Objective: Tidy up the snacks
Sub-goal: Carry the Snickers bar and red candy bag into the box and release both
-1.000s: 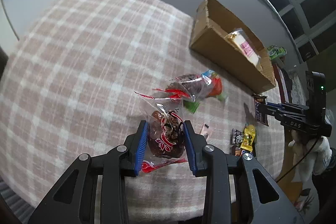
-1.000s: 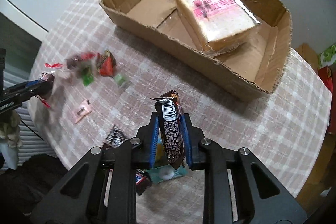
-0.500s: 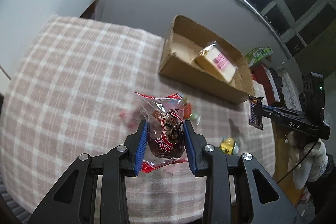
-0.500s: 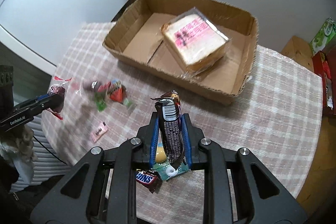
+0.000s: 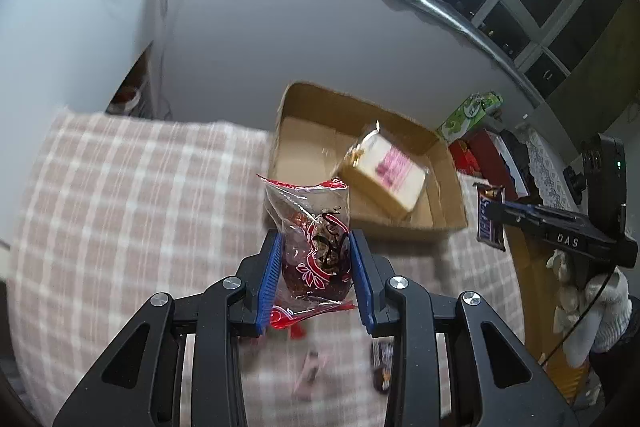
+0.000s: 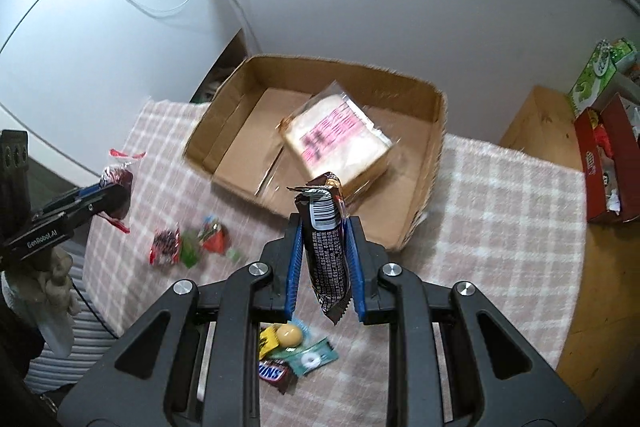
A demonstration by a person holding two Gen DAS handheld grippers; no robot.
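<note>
My left gripper [image 5: 316, 255] is shut on a clear-and-red snack bag [image 5: 316, 239], held above the checked tablecloth near the cardboard box [image 5: 444, 223]. My right gripper [image 6: 324, 247] is shut on a dark chocolate bar [image 6: 326, 255], held upright in front of the cardboard box [image 6: 434, 163]. A wrapped bread slice [image 6: 340, 139] lies inside the box; it also shows in the left wrist view [image 5: 384, 175]. Each gripper shows in the other's view: the right one [image 5: 492, 215] with its bar, the left one [image 6: 116, 195] with its bag.
Loose candies [image 6: 188, 243] lie on the cloth left of the box. A Snickers bar [image 6: 276, 373], a yellow sweet [image 6: 290, 335] and a mint packet [image 6: 314, 359] lie under my right gripper. A red box [image 6: 604, 163] and a green carton [image 6: 600, 71] stand at the right.
Both grippers have lifted and tilted up, still holding their snacks. The box now sits nearer the middle of each view and the loose candies have dropped lower.
</note>
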